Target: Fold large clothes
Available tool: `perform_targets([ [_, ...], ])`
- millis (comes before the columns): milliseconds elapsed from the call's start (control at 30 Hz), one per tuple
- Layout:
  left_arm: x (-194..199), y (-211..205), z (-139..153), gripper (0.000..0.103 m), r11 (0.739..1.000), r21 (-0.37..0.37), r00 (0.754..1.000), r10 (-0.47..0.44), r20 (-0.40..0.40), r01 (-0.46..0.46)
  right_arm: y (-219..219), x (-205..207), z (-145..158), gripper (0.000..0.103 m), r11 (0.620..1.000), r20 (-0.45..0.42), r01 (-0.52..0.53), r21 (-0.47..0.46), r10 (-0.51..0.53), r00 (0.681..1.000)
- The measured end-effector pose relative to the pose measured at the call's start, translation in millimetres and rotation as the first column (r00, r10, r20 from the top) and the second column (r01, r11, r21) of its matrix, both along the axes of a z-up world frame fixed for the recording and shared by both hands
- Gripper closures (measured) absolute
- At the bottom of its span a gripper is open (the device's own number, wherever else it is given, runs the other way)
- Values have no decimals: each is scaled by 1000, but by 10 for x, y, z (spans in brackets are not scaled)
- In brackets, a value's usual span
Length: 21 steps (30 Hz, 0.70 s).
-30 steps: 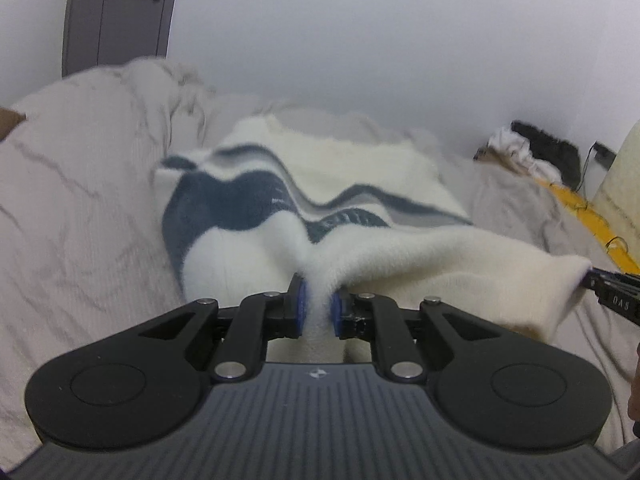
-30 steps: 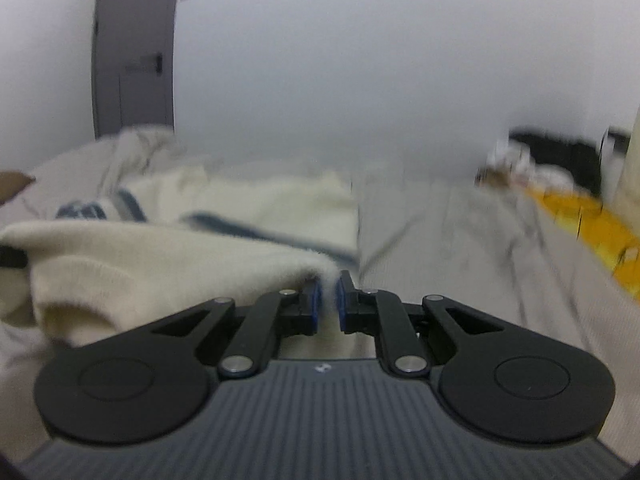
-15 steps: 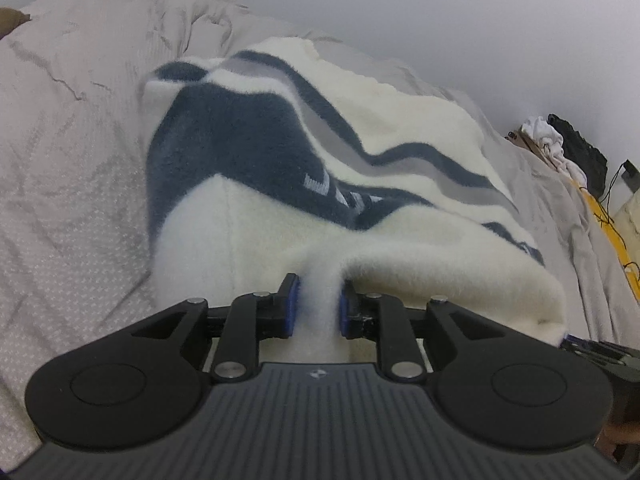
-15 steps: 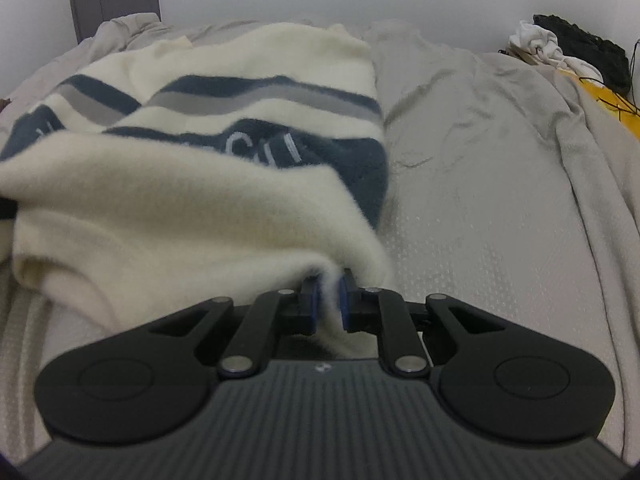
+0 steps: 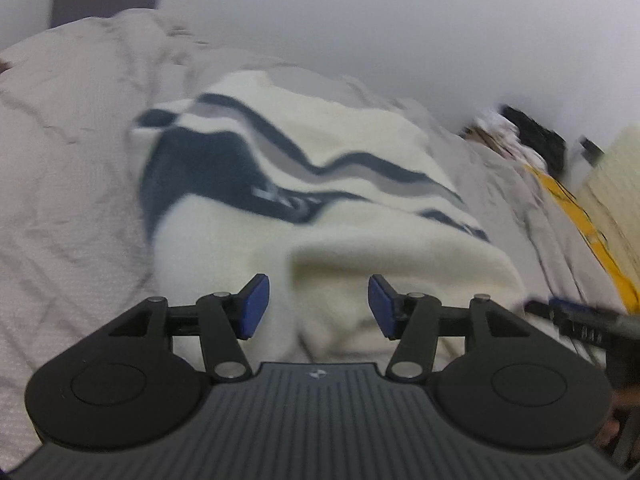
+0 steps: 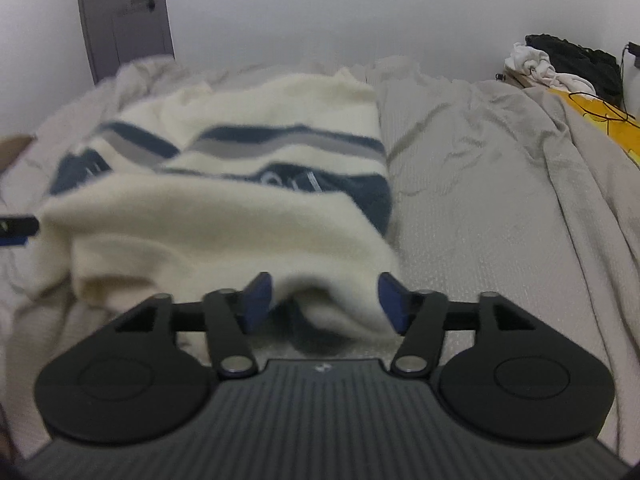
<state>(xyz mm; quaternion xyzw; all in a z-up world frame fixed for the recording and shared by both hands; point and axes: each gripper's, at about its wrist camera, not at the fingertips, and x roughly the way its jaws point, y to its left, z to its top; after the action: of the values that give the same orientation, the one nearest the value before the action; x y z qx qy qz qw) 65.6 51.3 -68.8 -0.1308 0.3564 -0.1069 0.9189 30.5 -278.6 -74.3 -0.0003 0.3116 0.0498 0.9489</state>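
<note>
A cream fleece garment (image 5: pixel 332 184) with navy and grey wavy stripes lies folded over on the bed; the same garment (image 6: pixel 240 208) fills the left half of the right wrist view. My left gripper (image 5: pixel 318 302) is opening, its blue pads spread apart, with the near folded edge lying loose between them. My right gripper (image 6: pixel 323 300) is opening too, pads wide, the garment's near right corner resting between them without being pressed. The right gripper's tip (image 5: pixel 576 316) shows at the right edge of the left wrist view.
A wrinkled beige bedspread (image 6: pixel 488 200) covers the bed. A pile of black and white clothes (image 6: pixel 560 64) and a yellow sheet (image 6: pixel 600 124) lie at the far right. A grey door (image 6: pixel 124 12) stands in the white wall behind.
Both grippers went from shut on the garment's near edge to open, and the edge dropped onto the folded garment. Both views have pulled back slightly.
</note>
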Motion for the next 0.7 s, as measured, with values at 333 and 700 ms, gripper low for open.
perform_targets([
  [333, 66, -539, -337, 42, 962, 230, 989, -141, -34, 145, 193, -52, -5, 39, 994, 17, -107, 33, 107, 994],
  [700, 133, -956, -619, 88, 755, 646, 984, -176, 38, 110, 505, 59, -230, 40, 958, 11, -278, 73, 278, 961],
])
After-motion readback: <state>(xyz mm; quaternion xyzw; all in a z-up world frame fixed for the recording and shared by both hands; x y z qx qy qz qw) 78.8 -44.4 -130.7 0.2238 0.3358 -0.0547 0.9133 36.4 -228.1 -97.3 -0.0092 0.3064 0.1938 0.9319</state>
